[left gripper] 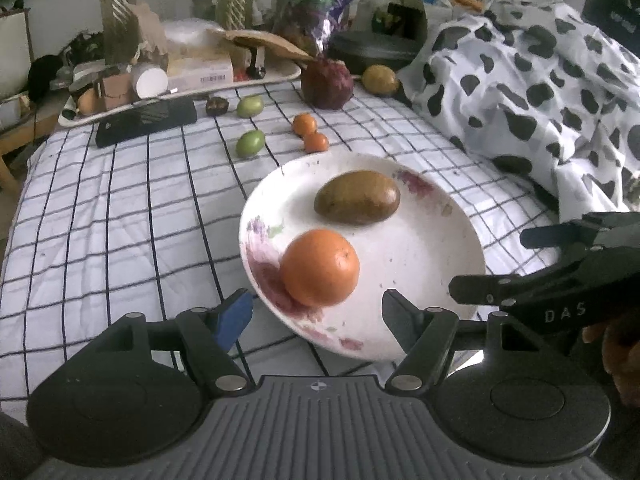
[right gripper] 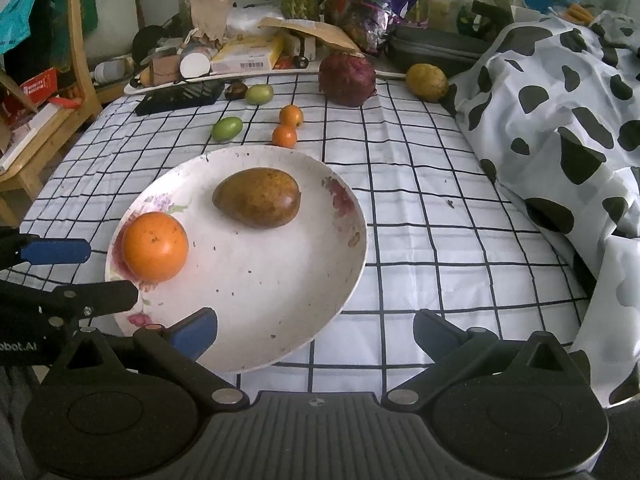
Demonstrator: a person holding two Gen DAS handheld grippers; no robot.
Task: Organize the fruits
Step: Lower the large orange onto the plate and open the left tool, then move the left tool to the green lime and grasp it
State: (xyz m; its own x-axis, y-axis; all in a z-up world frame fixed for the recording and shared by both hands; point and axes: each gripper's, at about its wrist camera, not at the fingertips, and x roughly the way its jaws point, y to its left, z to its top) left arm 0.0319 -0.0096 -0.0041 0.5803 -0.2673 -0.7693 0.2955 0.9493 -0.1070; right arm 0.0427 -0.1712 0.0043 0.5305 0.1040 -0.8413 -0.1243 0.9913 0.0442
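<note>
A white flowered plate (left gripper: 432, 248) (right gripper: 280, 280) sits on the checked cloth and holds a large orange (left gripper: 319, 267) (right gripper: 155, 246) and a brown-green mango (left gripper: 357, 197) (right gripper: 257, 197). My left gripper (left gripper: 318, 314) is open, its fingers on either side of the orange at the plate's near rim, empty. My right gripper (right gripper: 314, 330) is open and empty over the plate's near right rim. Beyond the plate lie two small oranges (left gripper: 310, 133) (right gripper: 288, 126), two green fruits (left gripper: 250, 143) (right gripper: 227, 128), a dark red dragon fruit (left gripper: 327, 84) (right gripper: 347, 79) and a yellow fruit (left gripper: 380, 79) (right gripper: 427, 81).
A cluttered white tray (left gripper: 276, 76) (right gripper: 256, 74) with boxes stands at the back. A black phone (left gripper: 146, 121) (right gripper: 180, 97) lies before it. A cow-print cloth (left gripper: 532, 80) (right gripper: 560, 120) is heaped on the right. A wooden chair (right gripper: 48, 120) stands left.
</note>
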